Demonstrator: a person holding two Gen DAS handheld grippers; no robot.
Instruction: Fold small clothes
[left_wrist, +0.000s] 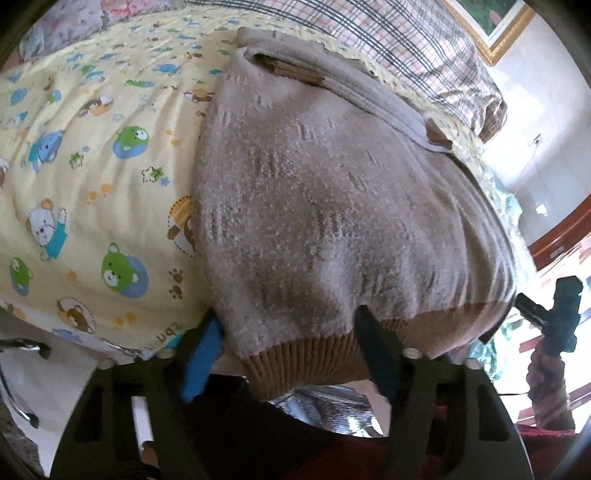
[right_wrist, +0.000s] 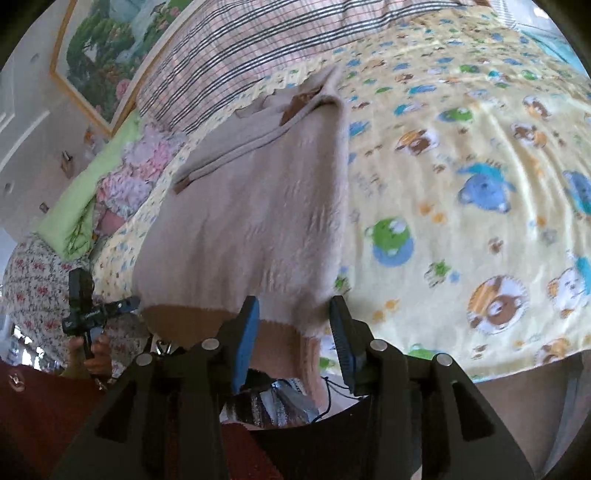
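Note:
A small beige knit sweater (left_wrist: 332, 192) with a brown ribbed hem (left_wrist: 295, 354) lies on a yellow cartoon-print blanket (left_wrist: 92, 147). My left gripper (left_wrist: 288, 325) is open, its fingers standing on either side of the hem's left corner at the bed's near edge. In the right wrist view the same sweater (right_wrist: 251, 206) lies flat, hem (right_wrist: 280, 347) toward me. My right gripper (right_wrist: 295, 314) is open with the hem's right corner between its blue pads (right_wrist: 245, 332). Each gripper shows at the edge of the other's view.
A plaid pillow (left_wrist: 406, 48) lies at the bed's head, beyond the sweater. Floral and green bedding (right_wrist: 122, 173) sits to the left in the right wrist view. A framed painting (right_wrist: 99, 55) hangs on the wall. The yellow blanket (right_wrist: 461, 184) stretches to the right.

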